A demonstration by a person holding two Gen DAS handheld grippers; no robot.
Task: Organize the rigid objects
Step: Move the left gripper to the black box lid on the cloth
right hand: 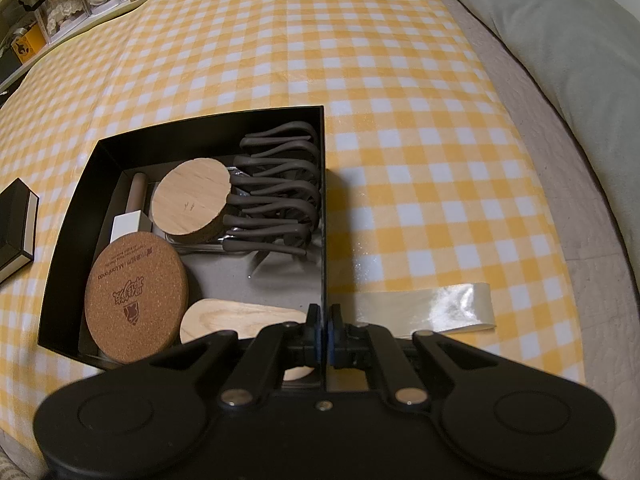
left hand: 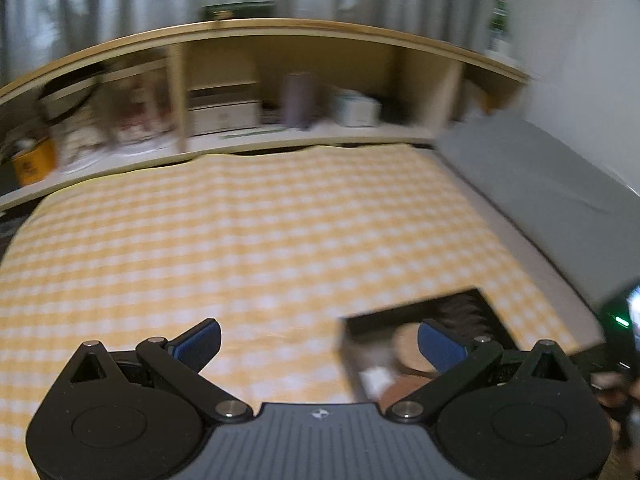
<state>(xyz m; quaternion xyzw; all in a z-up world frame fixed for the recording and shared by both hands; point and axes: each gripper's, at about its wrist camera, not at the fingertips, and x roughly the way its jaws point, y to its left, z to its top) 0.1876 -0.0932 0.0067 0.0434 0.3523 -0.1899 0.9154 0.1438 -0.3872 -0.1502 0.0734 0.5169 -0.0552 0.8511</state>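
Note:
A black open box (right hand: 80, 200) sits on the yellow checked cloth (right hand: 320, 40). Inside lie a round cork coaster (right hand: 136, 296), a round wooden disc (right hand: 192, 202), a pale wooden piece (right hand: 240, 318), a small white block (right hand: 128, 224) and several dark grey curved hooks (right hand: 280, 188). My right gripper (right hand: 325, 332) is shut on the box's right wall (right hand: 323, 200) near its front corner. My left gripper (left hand: 320, 340) is open and empty above the cloth; the box (left hand: 420, 336) shows blurred behind its right finger (left hand: 440, 344).
A small black and white case (right hand: 16, 228) lies left of the box. A strip of clear tape (right hand: 432, 308) lies on the cloth right of the box. A grey pillow (right hand: 560, 52) lies at the right. A wooden shelf (left hand: 240, 120) with items stands behind the cloth.

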